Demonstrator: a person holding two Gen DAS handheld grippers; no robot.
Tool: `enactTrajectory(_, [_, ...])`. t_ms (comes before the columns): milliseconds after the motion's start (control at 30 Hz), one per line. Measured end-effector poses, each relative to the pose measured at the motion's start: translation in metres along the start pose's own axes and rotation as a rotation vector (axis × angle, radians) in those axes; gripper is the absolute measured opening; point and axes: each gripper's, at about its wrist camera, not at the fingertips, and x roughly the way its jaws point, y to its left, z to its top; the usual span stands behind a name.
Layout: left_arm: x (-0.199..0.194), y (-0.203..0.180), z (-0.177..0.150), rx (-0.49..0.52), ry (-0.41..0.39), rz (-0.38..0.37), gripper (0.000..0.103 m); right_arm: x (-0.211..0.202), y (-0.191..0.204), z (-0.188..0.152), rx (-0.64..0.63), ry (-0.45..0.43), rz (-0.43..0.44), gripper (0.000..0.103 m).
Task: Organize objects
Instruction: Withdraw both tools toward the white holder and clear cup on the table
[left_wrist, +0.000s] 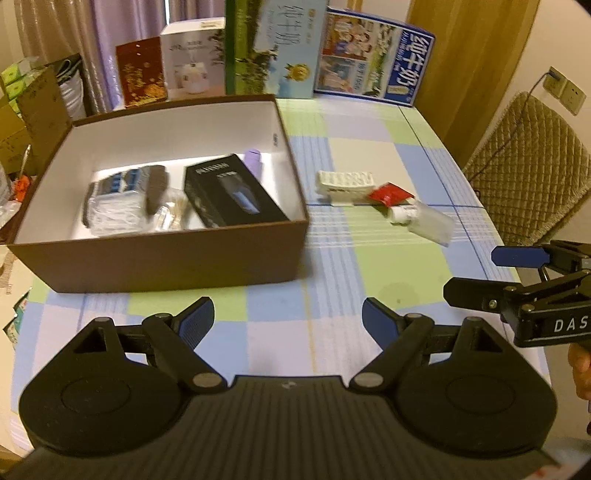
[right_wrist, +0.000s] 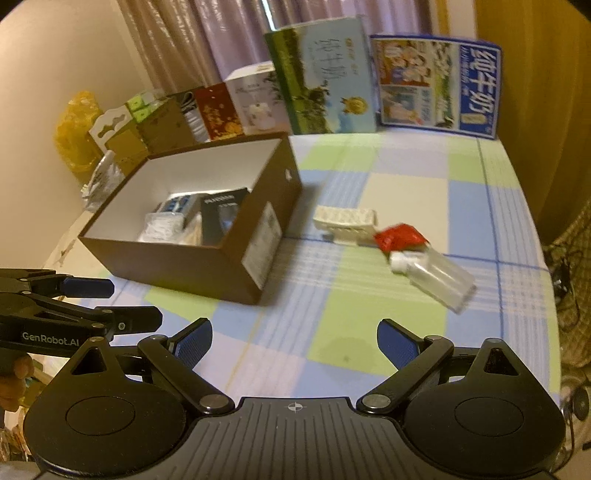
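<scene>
Three loose items lay in a cluster right of centre in both views: a white ribbed piece (left_wrist: 345, 181) farthest back, a red packet (left_wrist: 390, 194) touching its right end, and a clear bottle with a white cap (left_wrist: 424, 219) lying on its side just in front of the packet. They rested on the checked tablecloth (left_wrist: 369, 266), apart from the brown box (left_wrist: 166, 258) that filled the left half of the left wrist view.

The box stood open, white inside, and held a black carton (left_wrist: 232, 192), a purple object (left_wrist: 253, 160) behind it against the back wall, and some blurred wrapped items (left_wrist: 118, 203) at its left.

The left gripper (left_wrist: 288, 317) hovered over bare cloth at the bottom of its frame, jaws spread wide with nothing between them. The right gripper (right_wrist: 293, 341) was likewise released and empty, low in its own frame, in front of the bottle.

Printed cartons (left_wrist: 373, 59) stood upright along the table's far edge, before a curtain (left_wrist: 110, 33). A quilted chair back (left_wrist: 528, 155) showed at the right.
</scene>
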Motion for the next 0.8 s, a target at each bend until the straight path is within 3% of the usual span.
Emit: enactTrajectory(800, [0.038,-0.093,0.021,0.101,0.017,-0.086,0.085,-0.028,-0.091,-0.013,0.081,0.0,-0.087,0.094])
